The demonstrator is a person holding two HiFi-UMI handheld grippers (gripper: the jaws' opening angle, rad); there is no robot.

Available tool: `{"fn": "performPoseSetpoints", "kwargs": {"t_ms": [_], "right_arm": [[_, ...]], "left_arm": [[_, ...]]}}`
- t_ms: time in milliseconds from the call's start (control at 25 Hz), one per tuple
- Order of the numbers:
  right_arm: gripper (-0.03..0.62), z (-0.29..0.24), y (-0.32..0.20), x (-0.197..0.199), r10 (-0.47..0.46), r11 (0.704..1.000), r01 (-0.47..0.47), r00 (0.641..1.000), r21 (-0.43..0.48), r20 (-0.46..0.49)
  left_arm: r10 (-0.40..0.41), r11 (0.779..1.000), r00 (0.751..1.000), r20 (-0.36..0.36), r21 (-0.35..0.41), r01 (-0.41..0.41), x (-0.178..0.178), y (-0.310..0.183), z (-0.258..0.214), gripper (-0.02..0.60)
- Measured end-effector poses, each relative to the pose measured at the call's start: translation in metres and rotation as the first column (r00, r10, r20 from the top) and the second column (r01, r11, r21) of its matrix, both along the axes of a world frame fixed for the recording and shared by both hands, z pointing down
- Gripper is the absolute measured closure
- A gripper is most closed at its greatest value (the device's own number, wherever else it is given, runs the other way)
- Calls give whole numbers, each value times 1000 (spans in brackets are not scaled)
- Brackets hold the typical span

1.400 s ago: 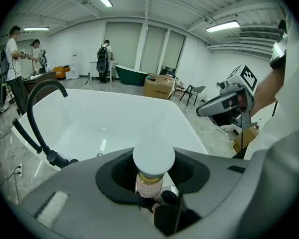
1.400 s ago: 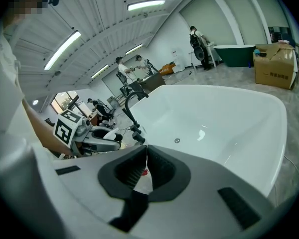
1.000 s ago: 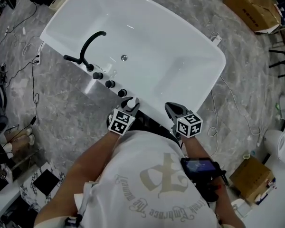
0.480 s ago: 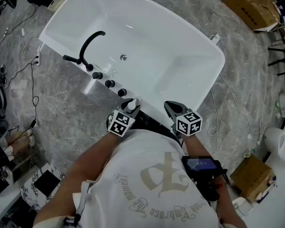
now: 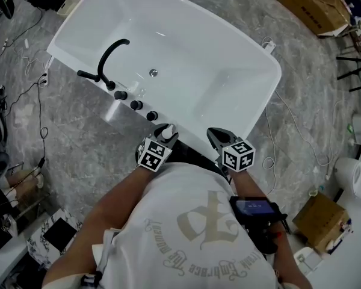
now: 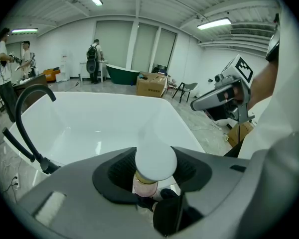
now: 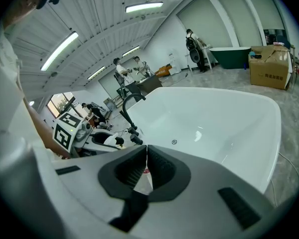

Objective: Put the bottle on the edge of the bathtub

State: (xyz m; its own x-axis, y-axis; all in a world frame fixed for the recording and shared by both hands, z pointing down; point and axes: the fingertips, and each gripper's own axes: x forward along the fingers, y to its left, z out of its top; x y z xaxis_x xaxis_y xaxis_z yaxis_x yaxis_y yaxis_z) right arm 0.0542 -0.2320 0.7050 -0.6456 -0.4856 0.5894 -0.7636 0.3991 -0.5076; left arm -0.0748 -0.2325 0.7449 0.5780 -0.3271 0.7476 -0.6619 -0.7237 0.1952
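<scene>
A small bottle with a round white cap (image 6: 155, 161) stands upright on the near edge of the white bathtub (image 5: 275, 83), between the jaws of my left gripper (image 6: 154, 154). Those jaws have just been opening, and a dark gap shows on each side of the cap. In the head view the cap (image 5: 166, 132) shows at the tip of the left gripper (image 5: 164, 131). My right gripper (image 5: 214, 136) hovers over the same edge a little to the right, its jaws (image 7: 146, 151) shut with nothing between them.
A black arched faucet (image 5: 108, 58) and three black knobs (image 5: 135, 105) sit on the tub's left rim, beyond the bottle. Cables lie on the grey marbled floor (image 5: 78, 143). Cardboard boxes (image 5: 310, 5) stand far right. People stand in the background (image 6: 93, 61).
The left jaws have spread a little round the bottle's cap. Both hands have stayed where they were over the tub's near edge.
</scene>
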Motion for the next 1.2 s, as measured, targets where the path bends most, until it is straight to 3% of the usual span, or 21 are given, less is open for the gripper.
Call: {"fn": "performPoseSetpoints", "kwargs": {"t_ms": [320, 1200], "right_arm": [[588, -2, 3, -3, 2, 1000, -2, 1000, 6, 5], [588, -1, 24, 8, -42, 999, 41, 998, 27, 48]], "left_arm": [[-12, 1000, 1000, -13, 0, 12, 3, -3, -4, 370], [-177, 981, 984, -23, 71, 179, -9, -2, -35, 351]]}}
